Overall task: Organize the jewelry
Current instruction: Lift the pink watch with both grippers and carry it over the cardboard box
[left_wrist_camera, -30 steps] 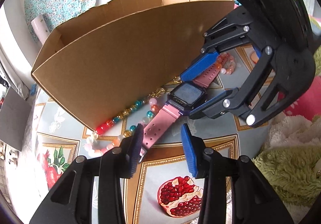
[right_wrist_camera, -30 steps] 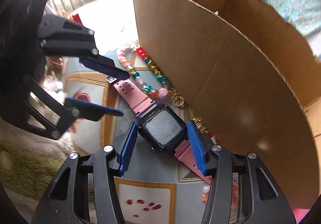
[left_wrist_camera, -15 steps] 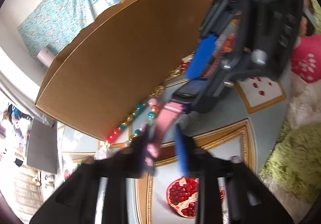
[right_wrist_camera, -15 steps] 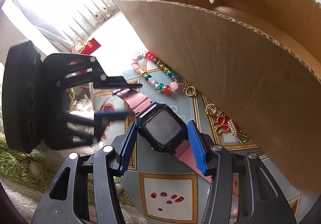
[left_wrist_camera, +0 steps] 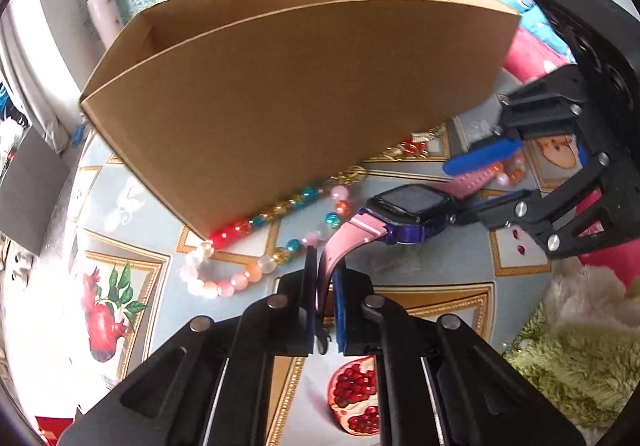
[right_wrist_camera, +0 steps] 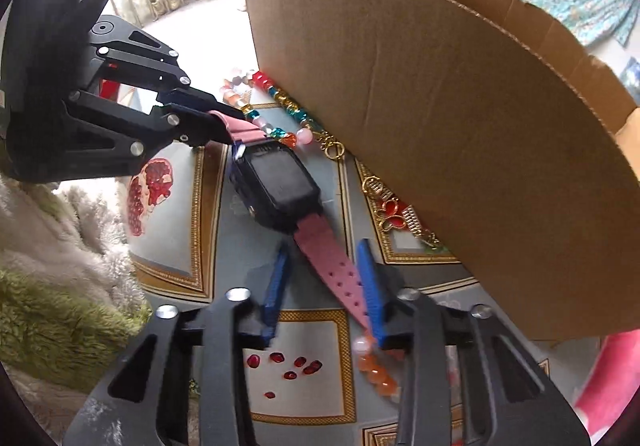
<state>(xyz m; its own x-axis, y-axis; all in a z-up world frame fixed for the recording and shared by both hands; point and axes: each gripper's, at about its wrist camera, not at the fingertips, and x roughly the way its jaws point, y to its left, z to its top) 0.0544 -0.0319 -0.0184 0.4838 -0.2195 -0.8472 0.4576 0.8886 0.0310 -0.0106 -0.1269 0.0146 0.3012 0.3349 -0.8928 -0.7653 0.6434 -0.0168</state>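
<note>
A glossy printed cloth, grey-blue with gold borders and pomegranate pictures, covers the table [left_wrist_camera: 404,258], and a shaggy green-and-cream rug [left_wrist_camera: 576,342] fringes it at 4 o'clock in the left wrist view. A plain corrugated cardboard box [left_wrist_camera: 288,98], open-topped, fills the upper half of both views.

The watch [left_wrist_camera: 408,206] lies just in front of the box: a dark rectangular face in a purple-blue case on a matte pink strap punched with holes. In the left wrist view its long axis runs from about 7 o'clock to 2 o'clock; in the right wrist view it runs from 11 down to 5.

The left tongs [left_wrist_camera: 325,286] are pinched nearly closed on one end of the pink strap, blue pads pressed to either side of it, and the strap curves up from the pads to the case. The right tongs [right_wrist_camera: 322,286] stand apart, blue pads either side of the other strap end; the strap lies close against one pad [right_wrist_camera: 370,286], but whether they touch cannot be told.

A bracelet of round glassy beads [left_wrist_camera: 280,214], red, teal, gold, peach and milky white, loops along the foot of the box beside the watch. A gold hair clip with a red butterfly [right_wrist_camera: 394,216] lies against the box wall, and a cluster of orange beads [right_wrist_camera: 376,370] sits under the right tongs.
</note>
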